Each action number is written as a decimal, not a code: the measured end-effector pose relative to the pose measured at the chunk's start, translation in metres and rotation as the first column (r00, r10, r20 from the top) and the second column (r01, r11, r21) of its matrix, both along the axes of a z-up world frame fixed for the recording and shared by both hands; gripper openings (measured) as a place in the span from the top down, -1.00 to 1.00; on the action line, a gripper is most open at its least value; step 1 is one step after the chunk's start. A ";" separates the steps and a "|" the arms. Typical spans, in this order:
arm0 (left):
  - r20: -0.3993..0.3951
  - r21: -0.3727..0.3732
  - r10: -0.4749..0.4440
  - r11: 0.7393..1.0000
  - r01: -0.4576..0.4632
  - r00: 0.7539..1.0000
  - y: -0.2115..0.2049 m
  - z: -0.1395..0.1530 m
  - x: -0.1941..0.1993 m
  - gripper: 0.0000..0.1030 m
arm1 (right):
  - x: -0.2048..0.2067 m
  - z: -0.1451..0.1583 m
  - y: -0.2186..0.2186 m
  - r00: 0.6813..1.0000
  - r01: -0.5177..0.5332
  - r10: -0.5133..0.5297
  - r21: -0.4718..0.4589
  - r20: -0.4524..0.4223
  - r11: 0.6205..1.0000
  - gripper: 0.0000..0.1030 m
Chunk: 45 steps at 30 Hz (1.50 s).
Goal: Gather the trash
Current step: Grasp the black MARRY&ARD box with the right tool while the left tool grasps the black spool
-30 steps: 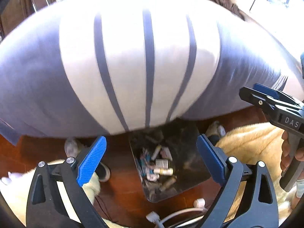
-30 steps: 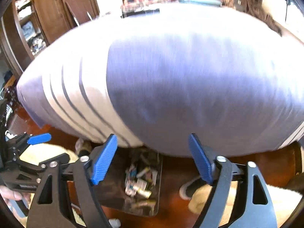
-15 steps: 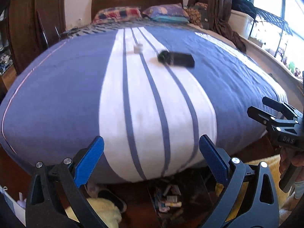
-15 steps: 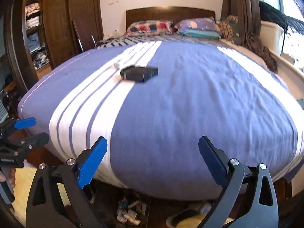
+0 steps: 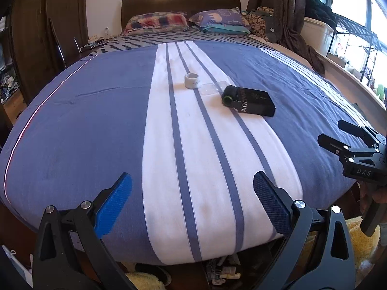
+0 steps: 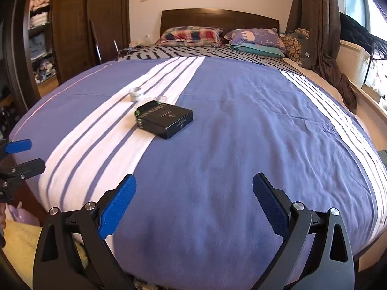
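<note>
Trash: black box (image 5: 254,102), small cup (image 5: 191,80) far on bed (image 5: 72,120).
Change: you raised both views off the floor bin (image 5: 221,271).
Claws: left claw (image 5: 192,207), right claw (image 6: 193,205), both apart, empty.

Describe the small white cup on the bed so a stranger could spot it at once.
Start at the big bed with the blue cover and follow its white striped band toward the pillows. The white cup stands upright there, alone on the band. Its neighbours are a flat clear lid and a black box; it alone is round and white.

Both wrist views from bed (image 5: 72,120) foot, headboard-facing
</note>
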<state>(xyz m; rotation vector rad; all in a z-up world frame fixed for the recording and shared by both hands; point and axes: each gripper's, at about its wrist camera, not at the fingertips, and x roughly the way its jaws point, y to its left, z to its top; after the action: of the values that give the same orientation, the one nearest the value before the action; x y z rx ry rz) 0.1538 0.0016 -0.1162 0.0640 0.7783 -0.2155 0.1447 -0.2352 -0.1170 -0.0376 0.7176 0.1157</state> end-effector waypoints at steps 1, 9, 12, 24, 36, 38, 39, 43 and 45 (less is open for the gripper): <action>-0.002 0.002 0.001 1.000 -0.001 1.000 0.001 -0.001 0.002 -0.84 | 0.006 -0.001 0.001 1.000 -0.004 0.004 -0.005 -0.004 1.000 -0.89; -0.018 0.000 0.013 1.000 -0.013 1.000 0.001 -0.007 0.041 -0.84 | 0.056 -0.017 0.018 0.995 -0.056 0.059 0.045 -0.074 0.997 -0.89; -0.019 -0.003 0.018 1.000 -0.018 1.000 0.004 -0.008 0.054 -0.84 | 0.065 -0.019 0.031 0.993 -0.082 0.089 0.088 -0.079 0.993 -0.89; -0.004 0.012 0.039 0.999 -0.039 0.999 0.020 -0.004 0.080 -0.84 | 0.113 -0.030 0.072 0.989 -0.038 0.048 0.076 -0.142 0.996 -0.85; -0.004 0.013 0.019 1.000 -0.019 1.000 0.013 -0.004 0.104 -0.84 | 0.142 -0.035 0.060 0.982 0.042 -0.027 0.075 -0.188 0.996 -0.59; -0.010 0.008 0.009 1.000 -0.009 1.000 0.007 -0.004 0.110 -0.84 | 0.144 -0.034 0.055 0.982 0.050 -0.032 0.089 -0.187 0.995 -0.57; -0.013 0.003 -0.001 1.000 0.001 1.000 0.002 -0.005 0.113 -0.84 | 0.145 -0.033 0.052 0.982 0.055 -0.038 0.088 -0.183 0.995 -0.57; -0.021 0.002 -0.044 0.999 0.044 0.999 -0.021 -0.007 0.129 -0.84 | 0.140 -0.030 0.032 0.984 0.084 -0.073 0.062 -0.161 0.995 -0.56; -0.025 -0.007 -0.069 0.998 0.069 0.997 -0.034 -0.009 0.136 -0.84 | 0.136 -0.028 0.020 0.985 0.102 -0.097 0.028 -0.139 0.994 -0.56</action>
<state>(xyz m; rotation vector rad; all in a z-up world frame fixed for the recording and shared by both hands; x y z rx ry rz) 0.2900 -0.0319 -0.1249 0.0830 0.8014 -0.2847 0.2807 -0.2153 -0.1447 0.0397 0.8541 0.0355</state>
